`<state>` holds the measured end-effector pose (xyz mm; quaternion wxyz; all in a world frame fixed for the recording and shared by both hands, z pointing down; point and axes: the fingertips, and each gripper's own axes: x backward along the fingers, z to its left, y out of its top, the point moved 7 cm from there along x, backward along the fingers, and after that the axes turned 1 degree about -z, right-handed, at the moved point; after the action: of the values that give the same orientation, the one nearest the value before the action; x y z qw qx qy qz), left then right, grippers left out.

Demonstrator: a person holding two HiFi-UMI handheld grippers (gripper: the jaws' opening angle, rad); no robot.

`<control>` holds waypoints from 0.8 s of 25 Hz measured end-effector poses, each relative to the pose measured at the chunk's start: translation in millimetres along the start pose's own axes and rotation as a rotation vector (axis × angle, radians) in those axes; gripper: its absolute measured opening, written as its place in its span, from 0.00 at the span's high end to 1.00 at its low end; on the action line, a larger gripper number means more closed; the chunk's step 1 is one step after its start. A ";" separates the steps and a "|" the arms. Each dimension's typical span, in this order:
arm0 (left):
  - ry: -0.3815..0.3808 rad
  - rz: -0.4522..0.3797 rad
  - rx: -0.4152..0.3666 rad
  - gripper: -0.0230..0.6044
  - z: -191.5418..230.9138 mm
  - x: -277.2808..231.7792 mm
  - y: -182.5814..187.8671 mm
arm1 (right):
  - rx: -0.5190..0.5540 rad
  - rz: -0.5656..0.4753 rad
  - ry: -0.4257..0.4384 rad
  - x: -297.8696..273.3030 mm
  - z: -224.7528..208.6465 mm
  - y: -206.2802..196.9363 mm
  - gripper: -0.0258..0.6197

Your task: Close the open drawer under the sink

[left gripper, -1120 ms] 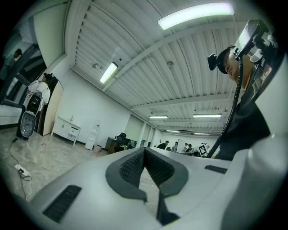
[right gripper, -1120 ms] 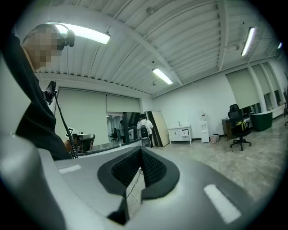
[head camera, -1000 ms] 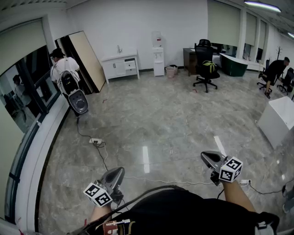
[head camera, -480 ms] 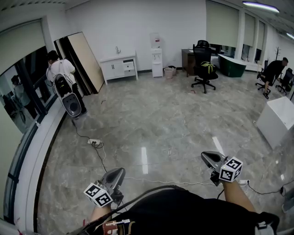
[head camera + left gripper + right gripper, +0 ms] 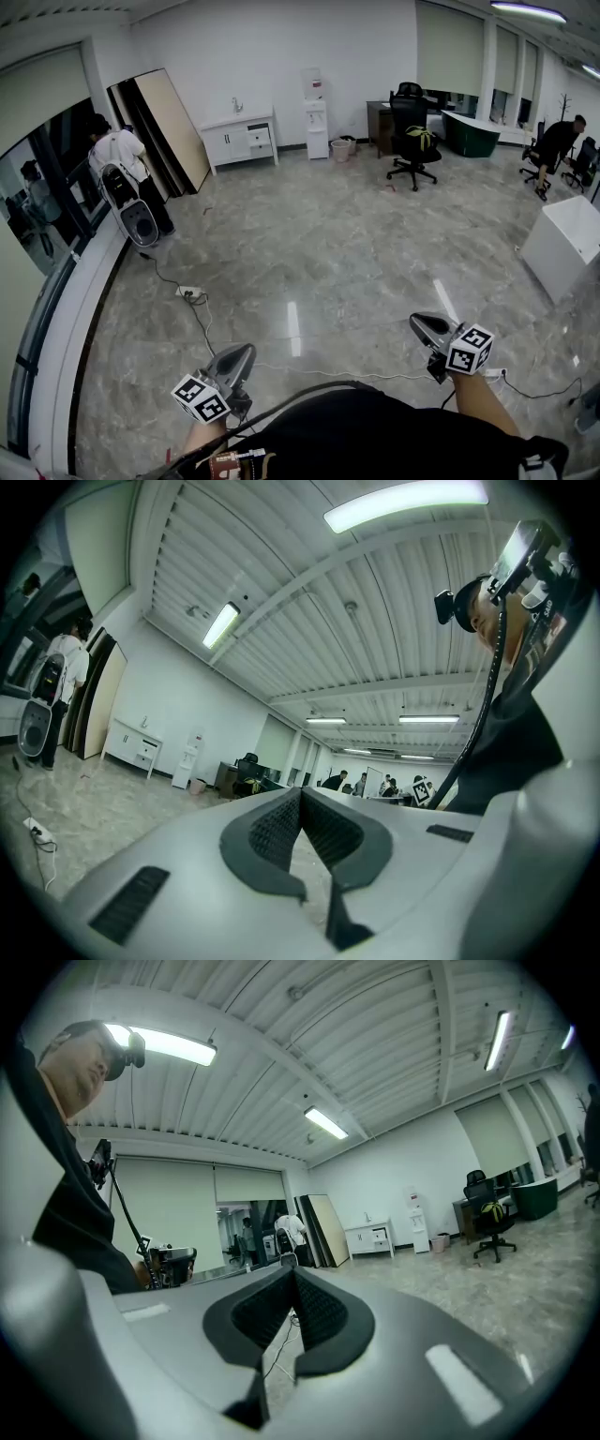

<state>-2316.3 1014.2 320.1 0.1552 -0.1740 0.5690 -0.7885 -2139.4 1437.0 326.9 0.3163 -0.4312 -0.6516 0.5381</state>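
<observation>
A white sink cabinet [image 5: 240, 139] stands on legs against the far white wall, small in the upper left-centre of the head view. A faucet [image 5: 235, 103] rises from its top. On its right side, a white drawer [image 5: 260, 137] juts slightly forward, open. Finer detail is too small to tell.

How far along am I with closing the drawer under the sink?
Nothing done: the white sink cabinet stands far across the glossy grey floor, its drawer apparently pulled out. In hand: nothing; left tool and right tool are shut, empty. Left: walk over, push it shut.
</observation>
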 end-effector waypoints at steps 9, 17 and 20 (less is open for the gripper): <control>0.038 -0.008 0.030 0.96 -43.4 -40.3 -21.5 | -0.031 0.005 -0.006 51.1 -44.7 -3.3 0.96; 0.064 0.021 0.027 0.96 -80.6 -68.8 -39.3 | -0.067 0.022 0.008 80.8 -78.5 -17.0 0.96; 0.060 0.031 0.032 0.96 -77.9 -72.8 -42.1 | -0.091 0.023 0.012 73.2 -84.0 -23.4 0.96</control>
<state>-2288.5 1125.0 330.3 0.1530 -0.1391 0.5635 -0.7998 -2102.3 1537.8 364.5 0.2941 -0.4558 -0.6685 0.5088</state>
